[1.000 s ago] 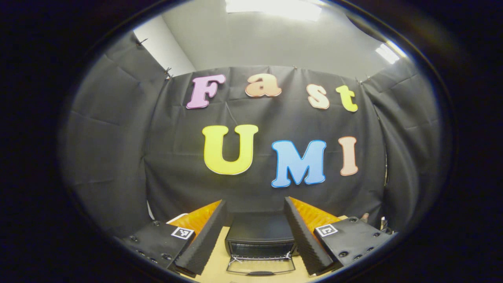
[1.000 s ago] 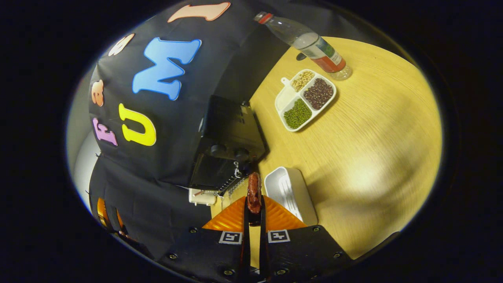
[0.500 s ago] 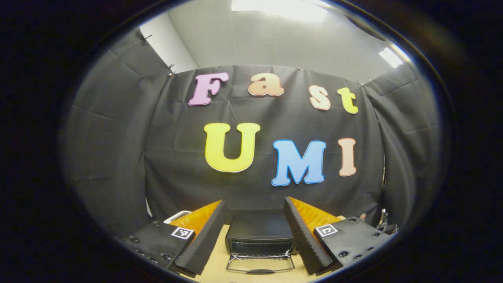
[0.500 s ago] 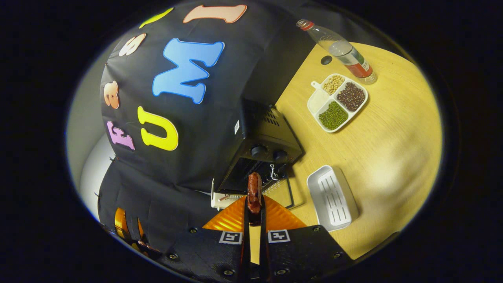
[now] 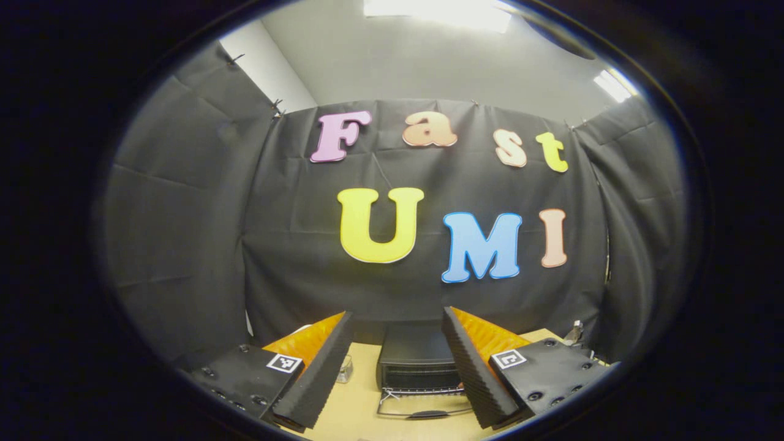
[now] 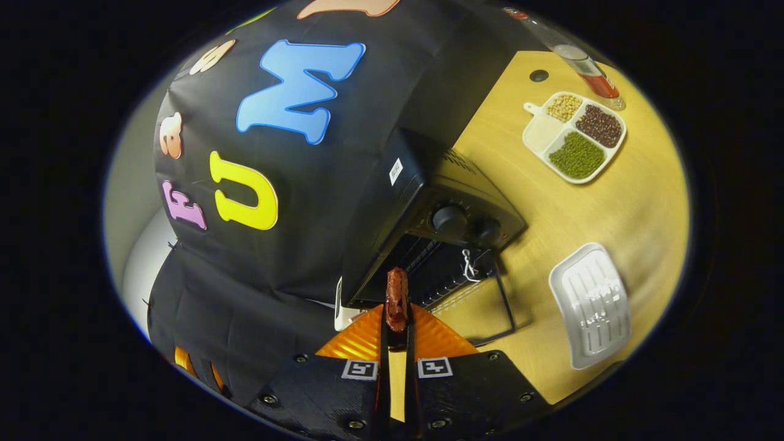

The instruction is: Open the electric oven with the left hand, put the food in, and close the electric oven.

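The right gripper point(image 6: 396, 343) pinches a reddish-brown sausage point(image 6: 396, 299) between both fingers, at six o'clock in the right gripper view, just before the electric oven point(image 6: 429, 214), whose door point(image 6: 474, 300) lies dropped open. The left gripper point(image 5: 397, 361) is spread wide, holding nothing, the oven at its six o'clock. A white tray point(image 6: 591, 305) sits at four o'clock.

**Booth surroundings**

Black cloth point(image 5: 184, 233) hangs as the booth wall on three sides, creased and pinned along its top edge. Above the cloth, a pale grey wall point(image 5: 429, 73) rises to the ceiling, where bright light panels point(image 5: 438, 7) are lit. A light wooden table point(image 6: 588, 208) stands against the cloth, its surface showing a fine grain and a bright patch of reflected light.
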Motion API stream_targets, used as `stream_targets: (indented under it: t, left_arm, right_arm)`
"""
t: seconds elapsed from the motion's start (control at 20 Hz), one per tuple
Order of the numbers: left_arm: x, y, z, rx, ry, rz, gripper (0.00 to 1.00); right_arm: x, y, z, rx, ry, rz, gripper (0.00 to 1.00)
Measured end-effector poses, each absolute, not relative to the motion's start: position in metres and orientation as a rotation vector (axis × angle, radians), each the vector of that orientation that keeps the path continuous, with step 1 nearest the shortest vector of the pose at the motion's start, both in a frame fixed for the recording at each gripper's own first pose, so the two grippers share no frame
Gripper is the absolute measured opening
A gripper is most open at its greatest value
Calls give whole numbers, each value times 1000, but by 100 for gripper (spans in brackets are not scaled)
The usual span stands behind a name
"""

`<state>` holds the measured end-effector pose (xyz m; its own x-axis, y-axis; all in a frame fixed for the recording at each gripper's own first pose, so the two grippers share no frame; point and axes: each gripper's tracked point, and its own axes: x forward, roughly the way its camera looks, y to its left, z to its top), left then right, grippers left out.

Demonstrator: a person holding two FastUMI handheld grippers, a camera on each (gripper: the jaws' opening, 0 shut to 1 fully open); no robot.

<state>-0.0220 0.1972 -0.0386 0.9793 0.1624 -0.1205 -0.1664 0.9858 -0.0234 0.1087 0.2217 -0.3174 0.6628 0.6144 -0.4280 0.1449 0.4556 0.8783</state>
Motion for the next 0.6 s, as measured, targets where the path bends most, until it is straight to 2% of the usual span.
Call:
stream_targets:
  t: [0.6]
  left_arm:
    - [-40, 257, -33, -29, 137, 244, 100]
  right_arm:
    - [170, 282, -374, 1186, 817, 214, 10]
